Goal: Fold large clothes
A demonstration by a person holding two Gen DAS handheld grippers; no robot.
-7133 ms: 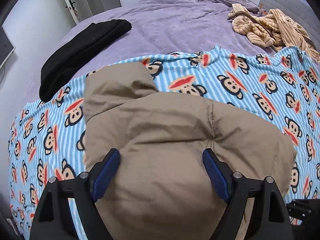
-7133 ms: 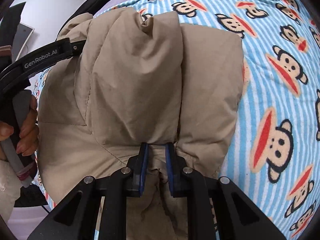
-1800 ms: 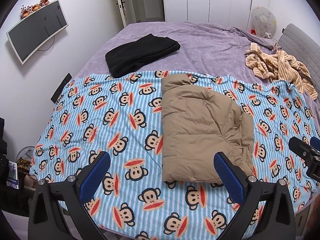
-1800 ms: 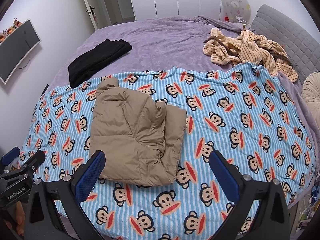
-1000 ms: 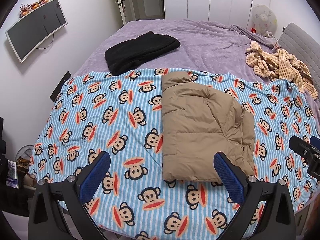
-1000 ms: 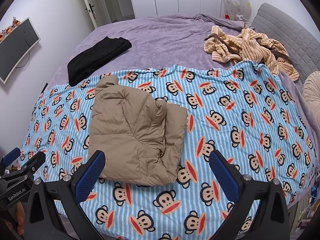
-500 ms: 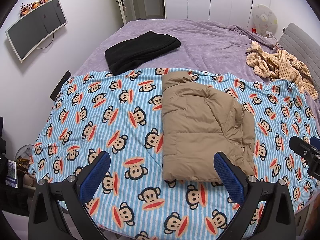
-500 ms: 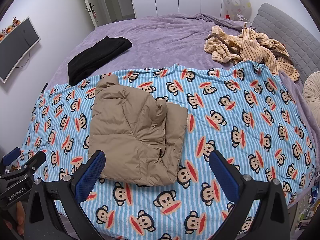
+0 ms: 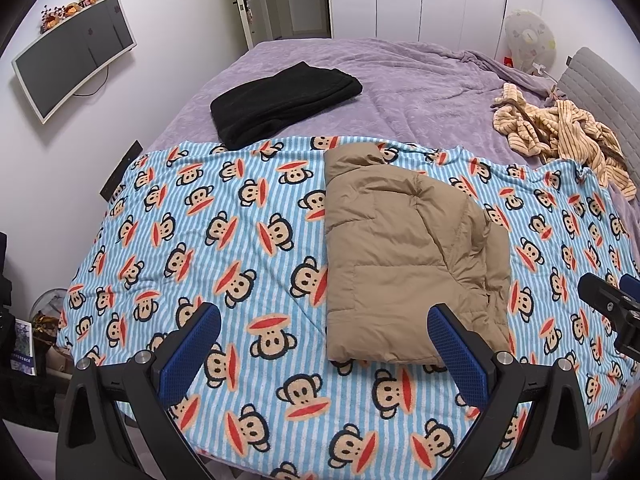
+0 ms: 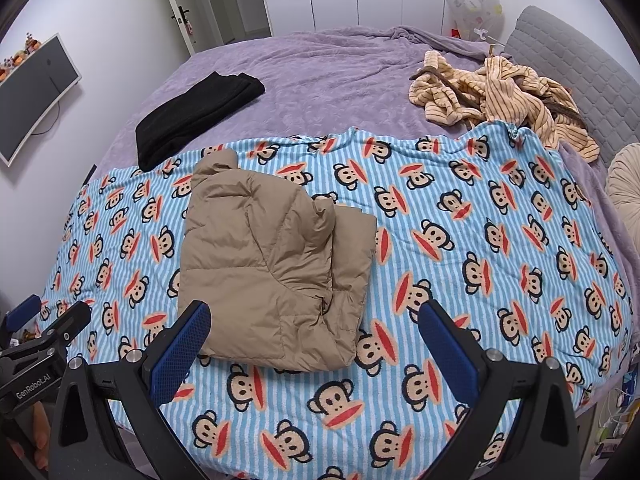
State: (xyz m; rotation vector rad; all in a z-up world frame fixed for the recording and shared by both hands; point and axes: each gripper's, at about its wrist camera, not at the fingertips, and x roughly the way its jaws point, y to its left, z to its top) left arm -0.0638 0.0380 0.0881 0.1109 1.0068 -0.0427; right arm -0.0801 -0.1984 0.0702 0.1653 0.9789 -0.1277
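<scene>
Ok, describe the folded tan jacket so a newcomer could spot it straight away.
Find the monkey-print blanket across the near end of the bed. The tan puffer jacket lies folded on its left-centre part. It is plain and quilted, unlike the black garment and striped heap beyond.

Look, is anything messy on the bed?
Yes. The striped tan garment lies crumpled in a heap near the headboard, unlike the folded tan jacket and folded black garment.
</scene>
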